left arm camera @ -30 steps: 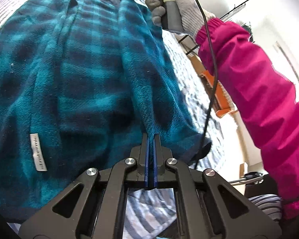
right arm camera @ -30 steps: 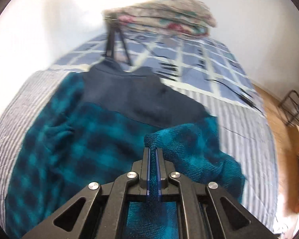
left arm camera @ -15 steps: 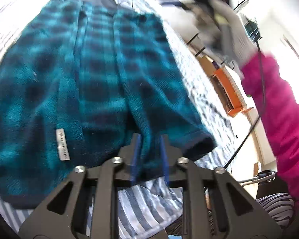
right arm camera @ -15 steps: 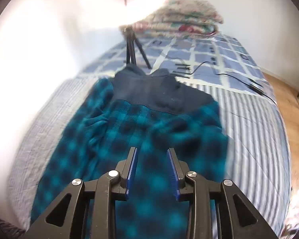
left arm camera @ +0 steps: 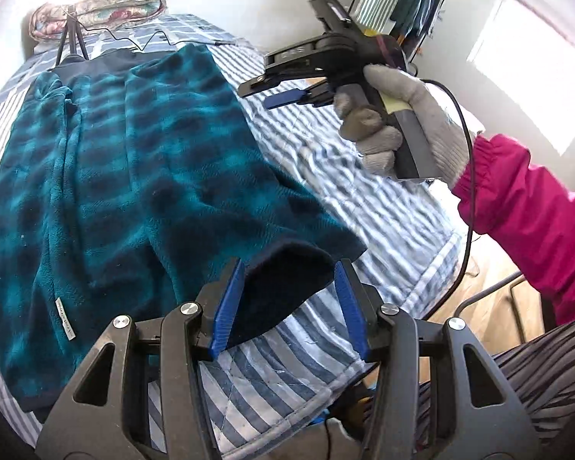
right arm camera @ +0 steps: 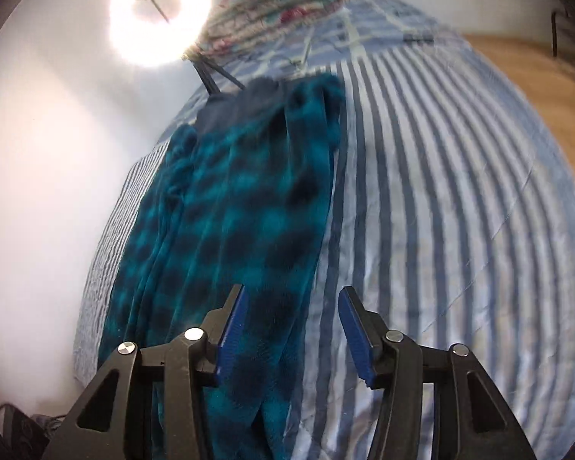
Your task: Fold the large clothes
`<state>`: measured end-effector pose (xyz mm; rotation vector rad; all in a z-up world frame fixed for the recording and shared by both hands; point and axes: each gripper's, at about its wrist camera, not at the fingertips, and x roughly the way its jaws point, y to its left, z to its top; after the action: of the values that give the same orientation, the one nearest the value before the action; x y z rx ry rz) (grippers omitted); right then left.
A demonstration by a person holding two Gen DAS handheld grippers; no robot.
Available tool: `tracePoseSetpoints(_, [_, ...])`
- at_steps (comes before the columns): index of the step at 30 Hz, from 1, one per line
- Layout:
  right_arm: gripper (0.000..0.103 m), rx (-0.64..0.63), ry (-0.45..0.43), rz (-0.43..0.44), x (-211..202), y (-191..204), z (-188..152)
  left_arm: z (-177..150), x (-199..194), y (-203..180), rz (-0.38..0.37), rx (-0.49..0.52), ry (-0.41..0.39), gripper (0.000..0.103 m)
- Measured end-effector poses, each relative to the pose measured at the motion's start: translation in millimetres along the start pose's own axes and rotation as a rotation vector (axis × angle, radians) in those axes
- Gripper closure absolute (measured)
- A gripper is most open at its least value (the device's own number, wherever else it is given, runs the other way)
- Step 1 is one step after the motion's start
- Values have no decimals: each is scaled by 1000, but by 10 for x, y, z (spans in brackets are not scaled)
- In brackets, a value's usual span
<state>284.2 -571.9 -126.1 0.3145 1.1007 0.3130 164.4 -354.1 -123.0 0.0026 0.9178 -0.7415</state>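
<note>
Left wrist view: both tools, the left tool [left arm camera: 287, 303] and right tool [left arm camera: 283, 94], are being opened, holding nothing; the fleece garment [left arm camera: 126, 176] is being released and should be left flat on the bed [left arm camera: 364, 199].

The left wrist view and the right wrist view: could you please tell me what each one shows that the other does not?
Only the left wrist view shows the right gripper from outside, in a gloved hand with a pink sleeve, the garment's white label and its dark hem between the left gripper's opening jaws, untouched.

Only the right wrist view shows a ring light and wooden floor.

Both show the teal plaid garment on the striped bedspread, a tripod and folded quilts.
</note>
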Motion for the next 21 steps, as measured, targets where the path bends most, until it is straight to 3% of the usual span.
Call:
tracePoseSetpoints(4, [76,21,34,57,199,-34,-77,19,99,2,24,0,11,54])
tracePoseSetpoints(6, [95,11,45,66,236,-2,-86,42,108,-37,19,6,8,54])
tracePoseSetpoints(9, [102,-18,46,10,230,62,-37,83,59,-177,6,51,-3,54])
tracePoseSetpoints(11, [103,-7,30,-17,208,49,9,121,78,-250,16,70,-6,52])
tracePoseSetpoints(13, [103,6,23,-24,214,22,46,132,157,-333,24,100,13,43])
tracePoseSetpoints(17, [103,11,38,4,262,-4,35,57,475,-335,78,154,104,43])
tracePoseSetpoints(19, [98,8,39,30,265,5,13,16,530,-276,86,133,117,66])
tracePoseSetpoints(21, [77,15,44,41,288,13,3,13,532,-201,50,88,114,79])
